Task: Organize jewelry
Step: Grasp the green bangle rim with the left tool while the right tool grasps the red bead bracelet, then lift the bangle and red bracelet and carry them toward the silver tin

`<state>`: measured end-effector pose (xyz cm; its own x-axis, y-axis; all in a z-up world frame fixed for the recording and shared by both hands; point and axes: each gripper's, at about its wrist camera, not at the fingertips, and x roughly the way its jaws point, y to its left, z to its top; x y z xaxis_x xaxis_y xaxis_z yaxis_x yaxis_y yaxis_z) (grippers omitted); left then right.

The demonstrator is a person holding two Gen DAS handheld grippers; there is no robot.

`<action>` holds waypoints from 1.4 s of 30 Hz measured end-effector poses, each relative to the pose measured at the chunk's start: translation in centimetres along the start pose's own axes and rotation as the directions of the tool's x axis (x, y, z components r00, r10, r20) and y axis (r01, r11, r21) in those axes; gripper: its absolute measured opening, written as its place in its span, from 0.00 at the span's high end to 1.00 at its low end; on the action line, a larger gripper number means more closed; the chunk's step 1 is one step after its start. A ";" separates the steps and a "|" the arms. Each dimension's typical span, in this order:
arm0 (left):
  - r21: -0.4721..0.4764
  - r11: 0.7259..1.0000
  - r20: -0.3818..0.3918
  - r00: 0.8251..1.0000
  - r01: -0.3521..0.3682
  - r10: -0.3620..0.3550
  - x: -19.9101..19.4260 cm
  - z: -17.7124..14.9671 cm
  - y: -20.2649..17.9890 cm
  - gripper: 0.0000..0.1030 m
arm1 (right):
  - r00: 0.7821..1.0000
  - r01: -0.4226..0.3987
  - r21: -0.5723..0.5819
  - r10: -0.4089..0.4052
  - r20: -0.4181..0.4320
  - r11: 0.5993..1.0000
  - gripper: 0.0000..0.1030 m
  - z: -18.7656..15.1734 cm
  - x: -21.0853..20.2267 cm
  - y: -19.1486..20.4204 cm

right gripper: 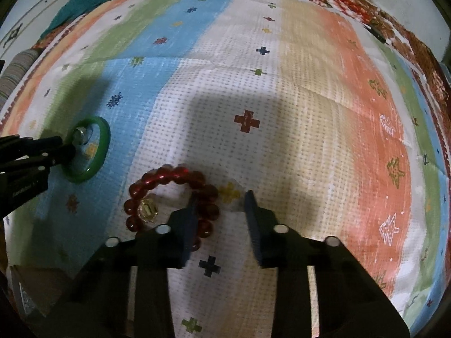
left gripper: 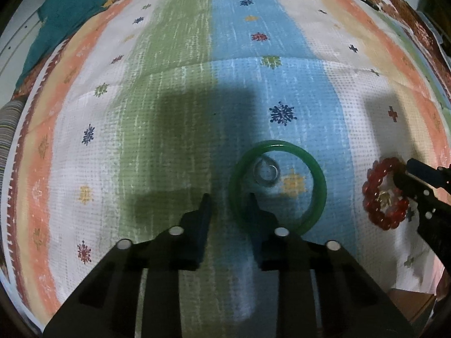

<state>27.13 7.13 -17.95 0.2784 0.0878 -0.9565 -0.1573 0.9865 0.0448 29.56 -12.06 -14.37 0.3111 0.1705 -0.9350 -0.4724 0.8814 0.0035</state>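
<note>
Straddling green bangle [left gripper: 277,187] rim, left claw [left gripper: 229,201] spread wide.

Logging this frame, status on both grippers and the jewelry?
Left gripper open, straddling green bangle rim. Right gripper open, straddling red bead bracelet. Small ring inside bangle. Nothing lifted, nothing blocking.

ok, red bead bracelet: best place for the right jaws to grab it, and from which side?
Take the red bead bracelet across its bead strand on the right-hand arc, coming down from above. It lies flat on the striped cloth, and the right gripper already straddles that arc, one finger inside the loop, one outside. Avoid the gold charm inside.
</note>
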 end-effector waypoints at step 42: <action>-0.003 0.997 0.220 0.973 0.078 -0.075 -11.5 -1.4 -0.5 0.93 | 0.959 -0.086 0.033 0.074 0.274 0.996 0.86 -0.4 -11.4 0.8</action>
<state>22.70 5.46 -7.40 0.4911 0.0414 -0.8701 -0.1378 0.9900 -0.0306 25.30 -13.43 -3.82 0.4894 0.3496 -0.7990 -0.4702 0.8774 0.0959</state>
